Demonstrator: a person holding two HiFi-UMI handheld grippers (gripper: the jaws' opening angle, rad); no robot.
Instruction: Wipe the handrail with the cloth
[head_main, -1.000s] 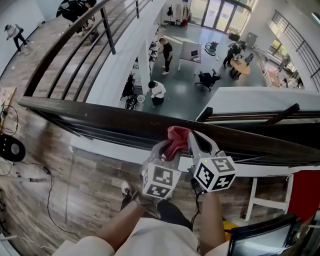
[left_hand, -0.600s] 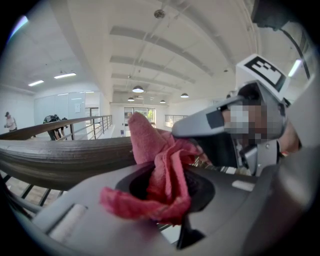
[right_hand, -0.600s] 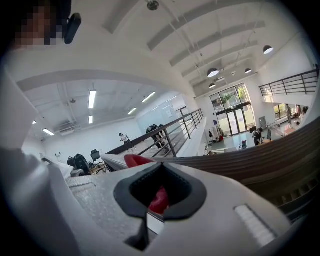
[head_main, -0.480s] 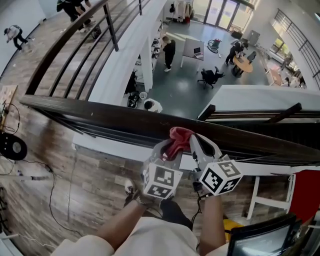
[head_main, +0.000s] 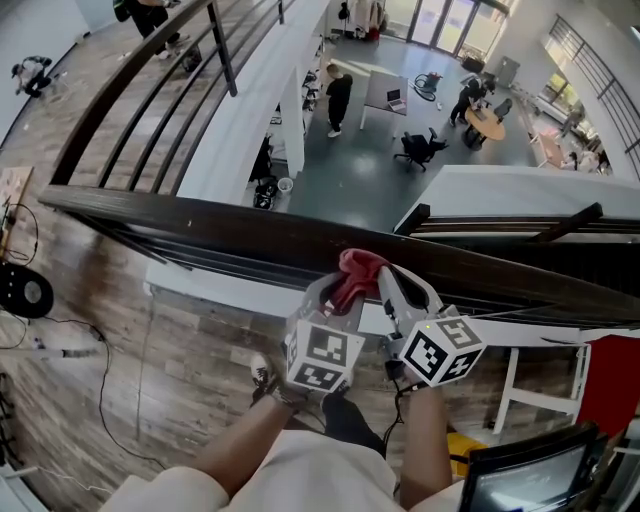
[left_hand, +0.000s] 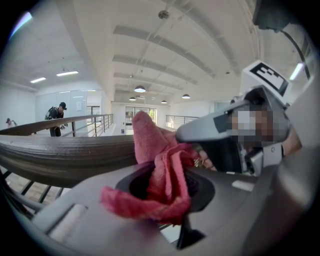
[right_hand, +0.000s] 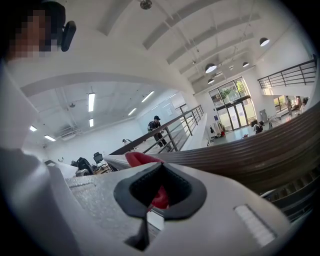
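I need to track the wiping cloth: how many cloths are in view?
1. The red cloth is at the handrail, gripped by the left tongs and the right tongs. None other shows; the railing could hide one.

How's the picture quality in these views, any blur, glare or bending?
Head view: sharp and evenly lit, but the wide lens bows the handrail into a curve. Left gripper view: dark rounded corners, the cloth close up and slightly soft. Right gripper view: same dark rim, bright ceiling lamps but no heavy glare, jaws near the lens soft.
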